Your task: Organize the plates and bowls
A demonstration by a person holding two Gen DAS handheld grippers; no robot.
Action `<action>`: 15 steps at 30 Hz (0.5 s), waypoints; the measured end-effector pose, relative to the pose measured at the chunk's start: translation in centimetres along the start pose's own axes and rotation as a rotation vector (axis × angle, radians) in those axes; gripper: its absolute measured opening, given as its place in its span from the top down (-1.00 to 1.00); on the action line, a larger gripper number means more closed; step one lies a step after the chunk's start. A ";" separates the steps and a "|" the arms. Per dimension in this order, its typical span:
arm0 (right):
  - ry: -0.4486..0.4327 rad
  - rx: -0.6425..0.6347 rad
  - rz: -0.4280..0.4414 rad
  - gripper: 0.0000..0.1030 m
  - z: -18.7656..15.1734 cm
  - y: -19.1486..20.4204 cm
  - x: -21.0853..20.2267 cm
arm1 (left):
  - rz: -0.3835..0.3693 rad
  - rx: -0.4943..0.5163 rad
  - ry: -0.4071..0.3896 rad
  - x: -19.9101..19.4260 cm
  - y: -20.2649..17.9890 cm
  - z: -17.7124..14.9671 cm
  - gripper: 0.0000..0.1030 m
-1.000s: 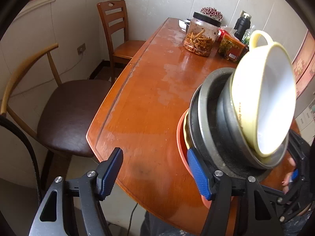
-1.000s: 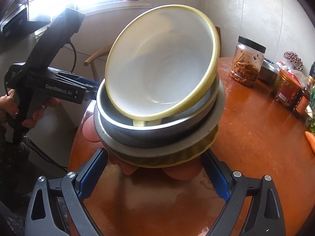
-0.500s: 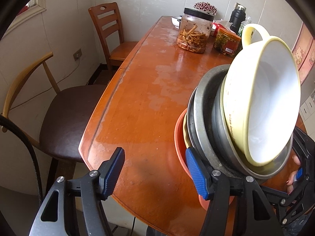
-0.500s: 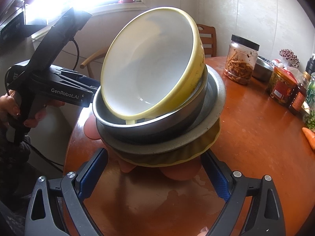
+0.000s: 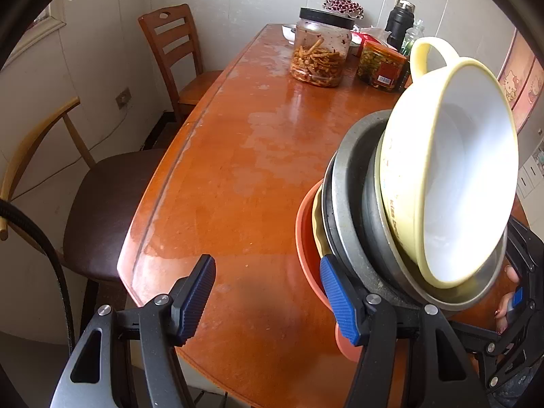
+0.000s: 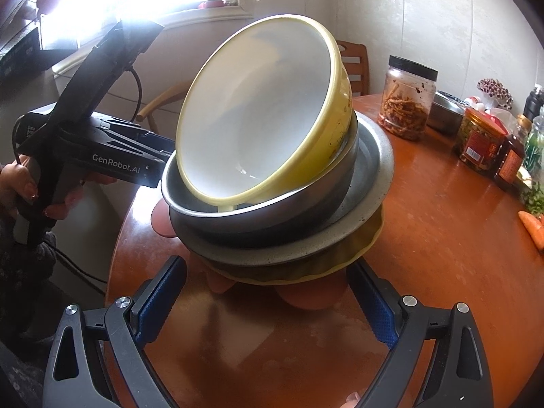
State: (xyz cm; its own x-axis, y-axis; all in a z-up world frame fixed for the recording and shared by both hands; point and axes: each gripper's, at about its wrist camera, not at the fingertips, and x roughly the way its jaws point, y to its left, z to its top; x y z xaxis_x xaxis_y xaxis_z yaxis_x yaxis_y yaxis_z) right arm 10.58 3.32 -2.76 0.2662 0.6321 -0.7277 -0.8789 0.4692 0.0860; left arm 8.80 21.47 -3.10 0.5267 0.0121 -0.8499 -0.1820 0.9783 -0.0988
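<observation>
A tilted stack has an orange plate [image 5: 306, 238] at the bottom, then a yellow scalloped plate [image 6: 353, 255], a grey plate [image 6: 374, 170], a steel bowl [image 6: 272, 217] and a yellow handled bowl [image 6: 258, 112] with a white inside. My right gripper [image 6: 267, 272] is spread wide. Its pads run up under the lowest plates' rims on both sides and hold the stack. My left gripper [image 5: 267, 265] has nothing between its jaws. Its right finger [image 5: 336, 299] rests against the stack's edge.
The wooden table [image 5: 238, 170] carries a big jar of snacks [image 5: 319, 54], a pickle jar [image 5: 380, 68] and a black flask [image 5: 399, 23] at the far end. A carrot [image 6: 532, 224] lies at the right. Two chairs [image 5: 112, 200] stand along the left edge.
The stack has tipped further, and the yellow bowl's mouth has swung to the left in the right wrist view. The left gripper has shifted along the table edge, its jaws slightly narrower.
</observation>
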 end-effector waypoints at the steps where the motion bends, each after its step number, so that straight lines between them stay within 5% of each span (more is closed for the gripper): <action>1: 0.000 0.003 -0.002 -0.85 0.0 -0.2 -0.1 | -0.002 0.003 0.001 0.0 -0.1 0.0 -0.23; 15: -0.001 0.014 -0.036 -0.85 -1.2 -1.5 -1.9 | -0.010 0.050 0.015 1.1 -2.6 1.1 -0.23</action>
State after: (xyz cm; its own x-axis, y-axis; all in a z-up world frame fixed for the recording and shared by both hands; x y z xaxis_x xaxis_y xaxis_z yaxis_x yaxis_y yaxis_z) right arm 10.90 0.73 -2.35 0.2977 0.6154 -0.7298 -0.8633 0.4999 0.0694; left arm 10.74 19.22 -3.20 0.5157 -0.0002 -0.8568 -0.1349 0.9875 -0.0814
